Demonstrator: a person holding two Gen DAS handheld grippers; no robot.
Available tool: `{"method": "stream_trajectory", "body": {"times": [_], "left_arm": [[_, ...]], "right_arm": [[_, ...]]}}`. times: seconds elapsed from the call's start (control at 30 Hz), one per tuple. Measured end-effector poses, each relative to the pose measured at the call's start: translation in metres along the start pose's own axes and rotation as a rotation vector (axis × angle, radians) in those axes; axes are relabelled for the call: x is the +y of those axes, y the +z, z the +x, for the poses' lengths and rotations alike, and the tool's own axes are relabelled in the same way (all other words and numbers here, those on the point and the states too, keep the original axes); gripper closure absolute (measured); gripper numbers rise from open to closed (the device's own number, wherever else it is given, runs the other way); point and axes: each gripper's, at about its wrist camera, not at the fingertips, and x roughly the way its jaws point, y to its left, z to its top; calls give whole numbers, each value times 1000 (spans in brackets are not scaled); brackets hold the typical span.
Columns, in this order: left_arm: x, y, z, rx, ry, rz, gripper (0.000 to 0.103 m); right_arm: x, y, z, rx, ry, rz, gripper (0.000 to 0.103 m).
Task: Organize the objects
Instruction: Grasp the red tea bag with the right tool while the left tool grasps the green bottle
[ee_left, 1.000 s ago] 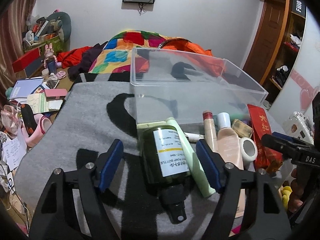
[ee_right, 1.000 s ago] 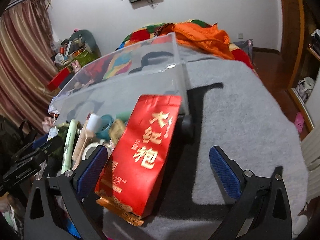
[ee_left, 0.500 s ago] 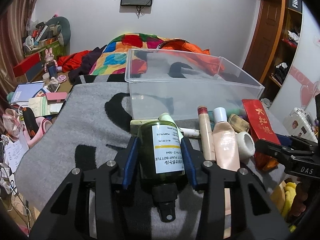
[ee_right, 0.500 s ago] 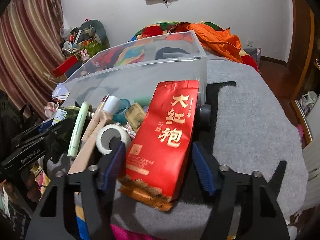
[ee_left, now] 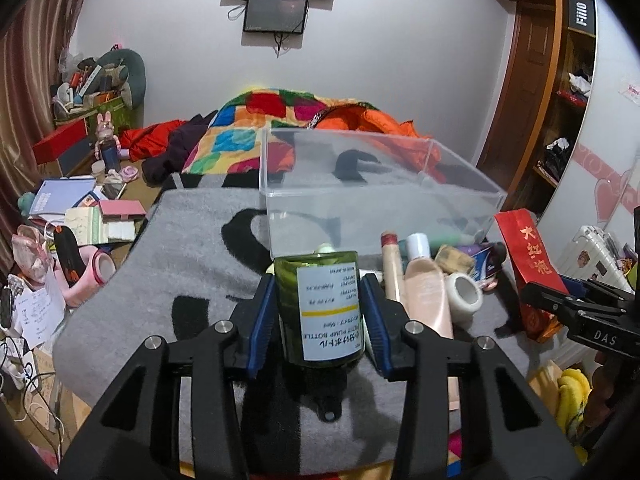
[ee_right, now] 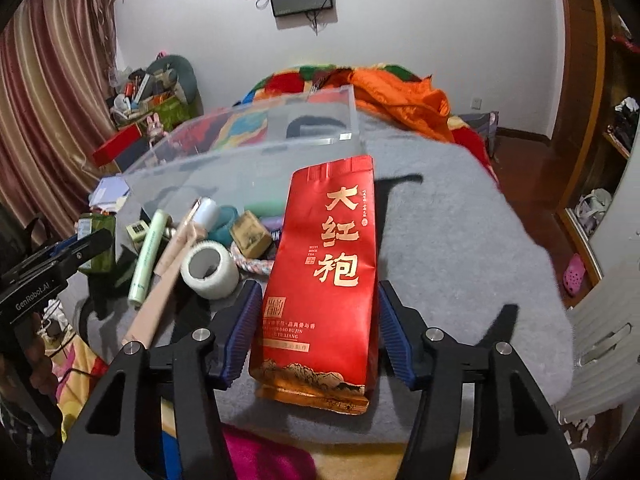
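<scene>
While we look along both tools:
Left hand-held gripper (ee_left: 318, 320): clamps our green pump bottle (ee_left: 320, 306).
Right hand-held gripper (ee_right: 318, 328): pinches our red tea pouch (ee_right: 326, 276).
Clear bin (ee_left: 376, 200): behind both.

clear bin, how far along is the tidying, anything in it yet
Nothing looks done: the clear bin shows nothing inside. In hand: the left claw is clamped on the green pump bottle, and the right claw has just closed on the red tea pouch. Left: the tape roll, pale green tube, peach tubes and small clutter in front of the bin.
</scene>
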Motion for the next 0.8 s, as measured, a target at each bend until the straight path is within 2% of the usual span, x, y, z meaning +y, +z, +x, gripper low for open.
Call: {"method": "stream_trajectory", "body": {"times": [0.3,0.8], "left_arm": [[-1,15,-14,-49,-18,-16,62],[-11,63,-25,-142,-55,14,62]], "right_arm": [[0,20,-19,-86,11,-8,49],[8,83,-18,-179,54,-42,49]]}}
